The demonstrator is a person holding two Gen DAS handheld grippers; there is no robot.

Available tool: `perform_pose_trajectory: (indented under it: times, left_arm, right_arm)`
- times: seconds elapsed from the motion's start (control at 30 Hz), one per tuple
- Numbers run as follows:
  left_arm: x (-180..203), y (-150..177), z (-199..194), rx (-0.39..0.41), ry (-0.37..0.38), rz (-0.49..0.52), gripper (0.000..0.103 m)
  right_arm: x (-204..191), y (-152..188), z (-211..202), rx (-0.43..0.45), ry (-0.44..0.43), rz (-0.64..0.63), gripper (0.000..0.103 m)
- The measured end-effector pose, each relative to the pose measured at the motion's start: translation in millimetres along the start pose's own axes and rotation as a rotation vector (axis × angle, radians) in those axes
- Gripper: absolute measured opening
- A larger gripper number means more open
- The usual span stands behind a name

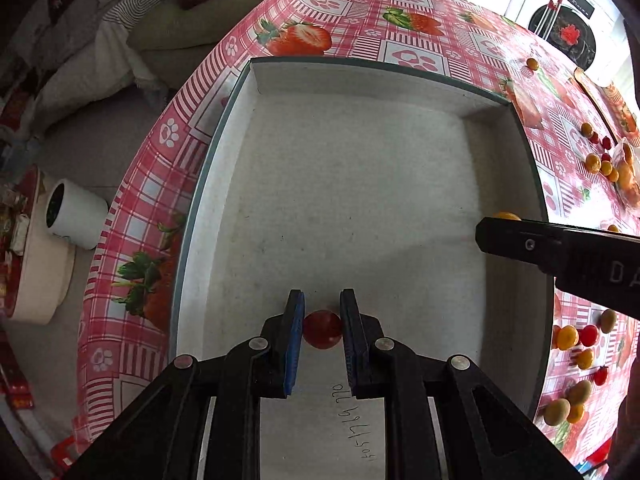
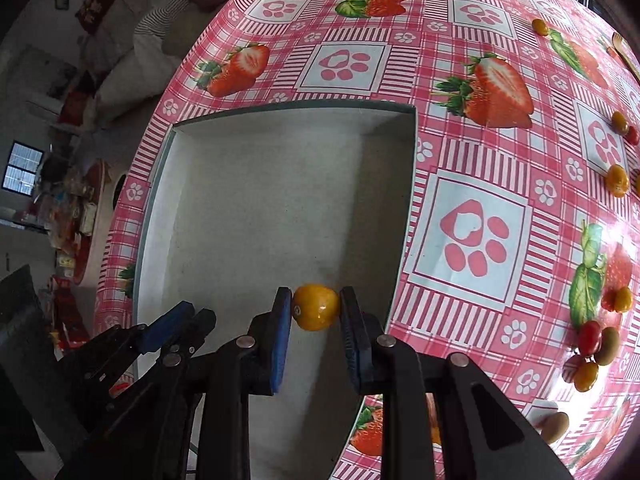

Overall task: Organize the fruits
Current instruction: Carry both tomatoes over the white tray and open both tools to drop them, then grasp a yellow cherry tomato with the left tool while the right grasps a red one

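Observation:
A white shallow box (image 1: 360, 80) with a green rim sits on the strawberry-print tablecloth; it also shows in the right wrist view (image 2: 280, 116). My left gripper (image 1: 322, 320) is shut on a red cherry tomato (image 1: 322, 330) and holds it over the box's near part. My right gripper (image 2: 316, 306) is shut on a yellow-orange round fruit (image 2: 316, 307) over the box's right side. The right gripper shows in the left wrist view (image 1: 520, 240) as a black bar above the box's right wall. The left gripper's fingers (image 2: 172, 328) show at lower left in the right wrist view.
Several small red, orange and green fruits (image 1: 580, 336) lie scattered on the tablecloth (image 2: 472, 220) right of the box, more further back (image 1: 600, 160). A toilet-paper roll (image 1: 72, 216) stands on a low surface left of the table. A sofa with blankets is behind.

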State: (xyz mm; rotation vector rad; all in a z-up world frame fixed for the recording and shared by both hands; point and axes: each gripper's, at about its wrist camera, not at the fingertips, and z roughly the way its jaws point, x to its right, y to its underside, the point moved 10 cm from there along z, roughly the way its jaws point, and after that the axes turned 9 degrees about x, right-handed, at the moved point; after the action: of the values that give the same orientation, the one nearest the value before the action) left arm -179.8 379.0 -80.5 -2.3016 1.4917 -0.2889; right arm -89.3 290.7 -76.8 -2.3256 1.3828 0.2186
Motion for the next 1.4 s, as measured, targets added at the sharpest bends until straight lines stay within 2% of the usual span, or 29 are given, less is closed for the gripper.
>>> perform_pose_trajectory:
  times: [0.23, 0.27, 0.3, 0.33, 0.37, 0.43, 0.53, 0.73, 0.83, 1.1, 1.4]
  left_arm:
    - [3, -1, 0, 0.003, -0.022, 0.048, 0.021]
    - [3, -1, -1, 0.005, -0.028, 0.056, 0.029]
    - [2, -2, -2, 0.008, -0.039, 0.065, 0.042]
    - [1, -2, -4, 0.014, -0.044, 0.067, 0.073]
    - [-1, -4, -8, 0.039, -0.050, 0.066, 0.082]
    - [0, -6, -10, 0.056, -0.048, 0.081, 0.082]
    - [2, -4, -8, 0.029, -0.057, 0.107, 0.082]
    - [24, -15, -18, 0.051, -0.031, 0.159, 0.082]
    - [43, -24, -24, 0.072, -0.003, 0.190, 0.082]
    - [112, -33, -44, 0.110, 0.100, 0.313, 0.082]
    - [187, -14, -56, 0.092, 0.222, 0.462, 0.082]
  right_arm:
    - [0, -2, 17, -0.025, 0.032, -0.021, 0.028]
    - [-1, -3, 17, -0.023, 0.029, -0.019, 0.031]
    - [-3, -4, 18, -0.025, 0.020, -0.012, 0.035]
    - [-4, -5, 19, -0.026, 0.005, -0.001, 0.042]
    - [-6, -6, 18, -0.026, -0.012, 0.009, 0.050]
    - [-8, -11, 12, -0.006, -0.032, 0.019, 0.061]
    - [-6, -18, -3, 0.038, -0.045, 0.026, 0.068]
    - [16, -23, -35, 0.111, -0.033, 0.100, 0.070]
    - [42, -13, -54, 0.134, -0.001, 0.137, 0.070]
    - [121, 39, -96, 0.149, 0.131, 0.251, 0.070]
    - [176, 103, -121, 0.123, 0.234, 0.341, 0.070]
